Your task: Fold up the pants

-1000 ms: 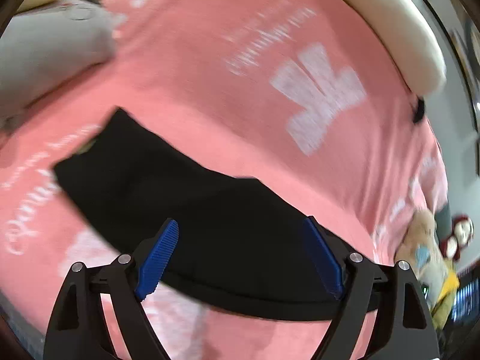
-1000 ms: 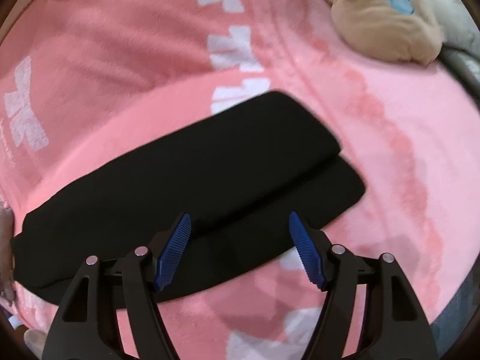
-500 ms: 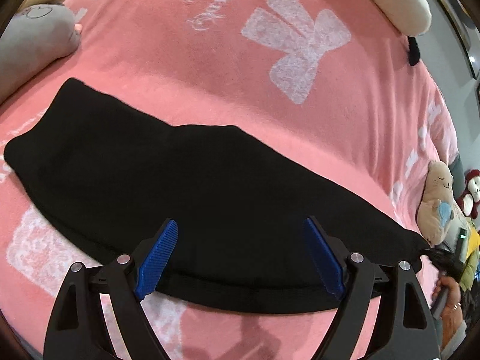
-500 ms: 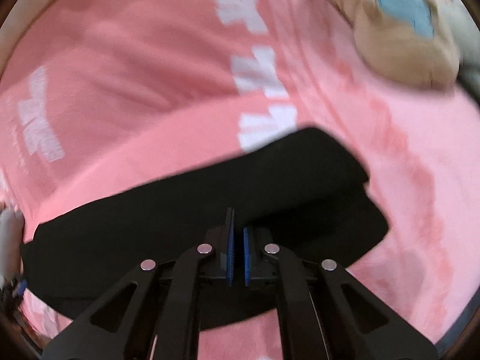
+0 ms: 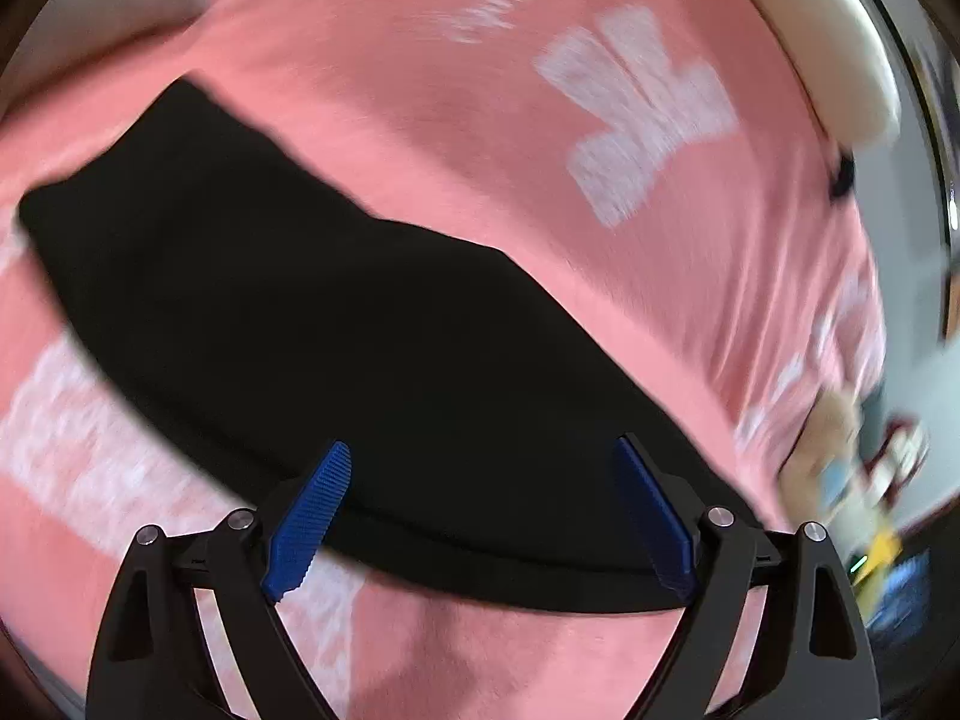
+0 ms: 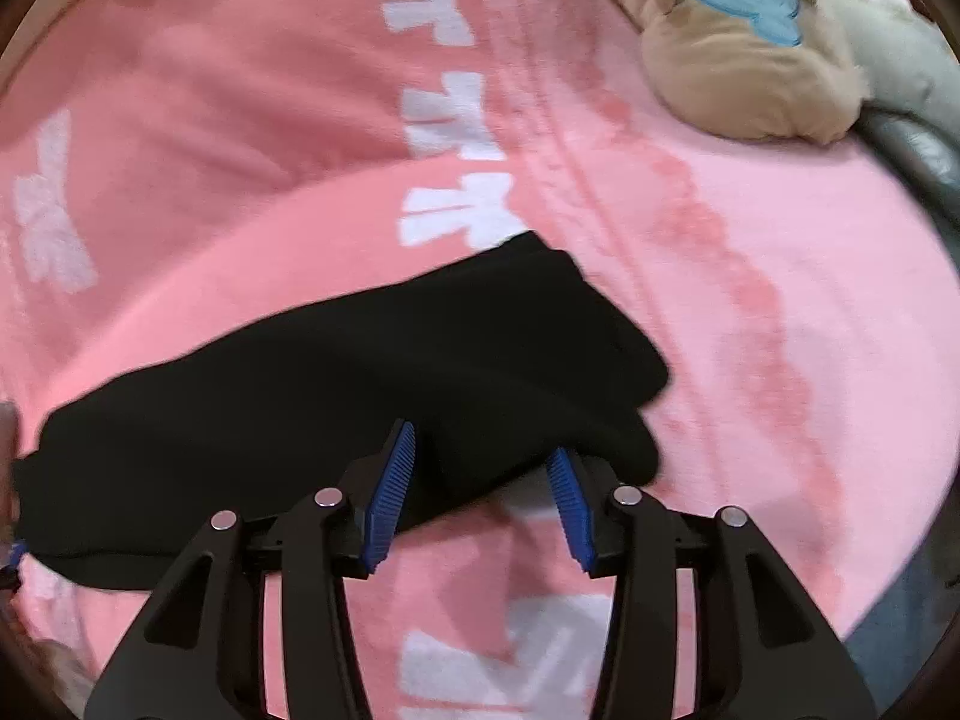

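The black pants (image 5: 336,336) lie folded lengthwise in a long band on a pink blanket (image 5: 492,138). My left gripper (image 5: 480,504) is wide open, its blue pads over the near edge of the band, holding nothing. In the right wrist view the pants (image 6: 360,372) end in a folded leg end at the right. My right gripper (image 6: 480,486) is partly open with its blue pads at the near edge of that end, and the cloth looks slightly bunched between them.
A tan plush toy (image 6: 744,60) with a blue patch lies at the blanket's far right. A cream cushion (image 5: 840,48) borders the bed at the back. A grey plush (image 5: 108,6) sits far left. Blurred toys (image 5: 858,462) show at the left view's right edge.
My right gripper was shut half a second ago and has opened partway at the leg end. The left gripper stayed open and shifted over the pants; its view is blurred by motion.
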Action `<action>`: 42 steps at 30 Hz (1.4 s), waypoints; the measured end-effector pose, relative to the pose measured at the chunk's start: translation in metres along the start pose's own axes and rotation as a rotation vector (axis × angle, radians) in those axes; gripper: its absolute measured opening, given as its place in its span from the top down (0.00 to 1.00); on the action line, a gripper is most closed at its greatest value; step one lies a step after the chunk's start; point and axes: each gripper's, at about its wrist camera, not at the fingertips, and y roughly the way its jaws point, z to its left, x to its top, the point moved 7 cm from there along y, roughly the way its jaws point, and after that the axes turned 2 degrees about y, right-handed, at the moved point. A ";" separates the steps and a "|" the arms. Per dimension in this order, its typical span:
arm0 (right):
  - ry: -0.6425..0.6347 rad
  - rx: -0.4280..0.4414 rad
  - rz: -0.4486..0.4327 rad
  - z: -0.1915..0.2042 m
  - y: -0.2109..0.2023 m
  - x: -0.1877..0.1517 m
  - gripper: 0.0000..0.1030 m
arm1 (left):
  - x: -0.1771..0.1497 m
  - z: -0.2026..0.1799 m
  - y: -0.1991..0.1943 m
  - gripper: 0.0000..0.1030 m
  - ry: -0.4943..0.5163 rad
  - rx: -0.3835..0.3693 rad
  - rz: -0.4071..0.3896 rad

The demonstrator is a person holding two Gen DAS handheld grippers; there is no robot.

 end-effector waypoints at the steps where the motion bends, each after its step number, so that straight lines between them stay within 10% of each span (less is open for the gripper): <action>1: -0.010 -0.026 -0.006 0.002 -0.003 0.000 0.58 | 0.001 0.007 -0.004 0.16 -0.050 0.001 0.003; 10: -0.195 -0.006 -0.161 0.090 -0.047 -0.004 0.41 | -0.031 0.001 0.052 0.16 -0.292 -0.134 0.198; 18: -0.256 0.056 -0.130 0.132 -0.034 -0.015 0.41 | -0.042 0.018 0.072 0.23 -0.387 -0.135 0.199; 23: -0.212 0.061 -0.138 0.134 -0.034 -0.010 0.37 | -0.044 0.008 0.088 0.97 -0.347 -0.230 0.263; 29: -0.211 0.064 -0.158 0.134 -0.040 -0.008 0.37 | -0.037 -0.026 0.014 1.00 -0.140 -0.208 0.202; 33: -0.209 0.054 -0.133 0.132 -0.033 -0.008 0.37 | -0.037 0.004 0.006 0.97 -0.031 0.065 0.192; 37: -0.202 0.036 -0.128 0.127 -0.030 -0.007 0.36 | -0.021 0.018 -0.020 0.31 -0.159 0.040 0.115; 42: -0.172 0.012 -0.131 0.111 -0.029 -0.004 0.32 | 0.033 0.047 -0.060 0.19 -0.077 0.217 -0.069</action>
